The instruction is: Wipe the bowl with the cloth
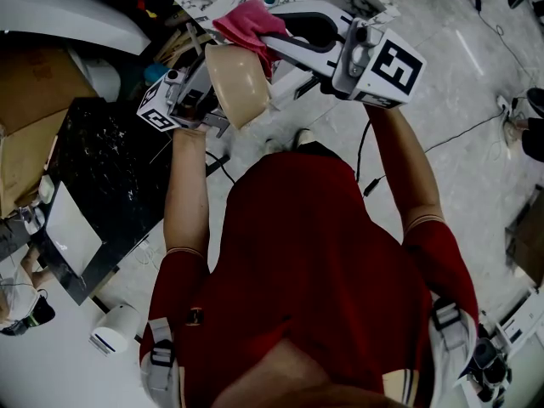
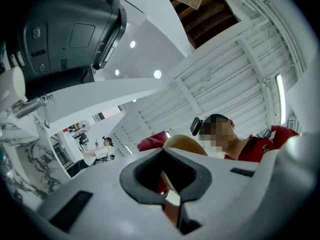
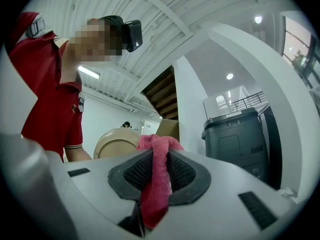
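Observation:
In the head view, my left gripper (image 1: 212, 116) holds a beige bowl (image 1: 236, 82) up on its side, shut on the rim. A pink cloth (image 1: 251, 25) is bunched against the bowl's upper edge, and my right gripper (image 1: 274, 42) is shut on it. The left gripper view shows the bowl's rim (image 2: 171, 185) pinched at the left gripper (image 2: 170, 190), the bowl (image 2: 186, 143) rising beyond it beside the cloth (image 2: 152, 141). From the right gripper (image 3: 157, 178), the cloth (image 3: 156, 181) hangs out of the closed jaws, with the bowl (image 3: 116, 144) just behind.
A black marbled tabletop (image 1: 102, 168) and a white sheet (image 1: 72, 228) lie to the left, with a cardboard box (image 1: 34, 100) beyond. Cables (image 1: 459, 134) cross the pale floor on the right. A dark grey bin (image 3: 235, 139) stands near. Another person (image 2: 102, 151) is far off.

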`<action>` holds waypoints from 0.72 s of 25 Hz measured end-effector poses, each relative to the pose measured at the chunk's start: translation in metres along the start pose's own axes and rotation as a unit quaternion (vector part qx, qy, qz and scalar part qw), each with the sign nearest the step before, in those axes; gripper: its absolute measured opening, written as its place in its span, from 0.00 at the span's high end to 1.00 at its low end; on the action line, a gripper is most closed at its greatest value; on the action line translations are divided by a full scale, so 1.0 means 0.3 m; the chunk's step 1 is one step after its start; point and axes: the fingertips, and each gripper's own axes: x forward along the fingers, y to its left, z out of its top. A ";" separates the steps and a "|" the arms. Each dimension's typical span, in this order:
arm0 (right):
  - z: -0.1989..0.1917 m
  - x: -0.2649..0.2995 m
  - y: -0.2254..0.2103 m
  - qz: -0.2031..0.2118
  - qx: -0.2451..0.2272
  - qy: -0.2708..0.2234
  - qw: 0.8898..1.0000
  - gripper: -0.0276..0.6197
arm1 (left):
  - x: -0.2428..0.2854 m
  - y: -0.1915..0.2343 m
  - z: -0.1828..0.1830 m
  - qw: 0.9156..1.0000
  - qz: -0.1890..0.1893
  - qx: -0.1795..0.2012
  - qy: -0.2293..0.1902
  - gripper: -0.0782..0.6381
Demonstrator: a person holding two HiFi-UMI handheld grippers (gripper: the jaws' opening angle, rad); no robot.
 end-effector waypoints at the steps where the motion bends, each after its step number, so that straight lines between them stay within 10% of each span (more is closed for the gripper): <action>1: -0.011 -0.001 -0.008 -0.002 0.004 0.003 1.000 0.85 | 0.000 0.002 0.001 1.000 -0.001 -0.001 -0.002 0.88; 18: -0.141 -0.027 -0.072 -0.047 0.075 0.006 0.996 0.85 | -0.008 0.074 0.075 0.994 0.026 0.001 -0.102 0.87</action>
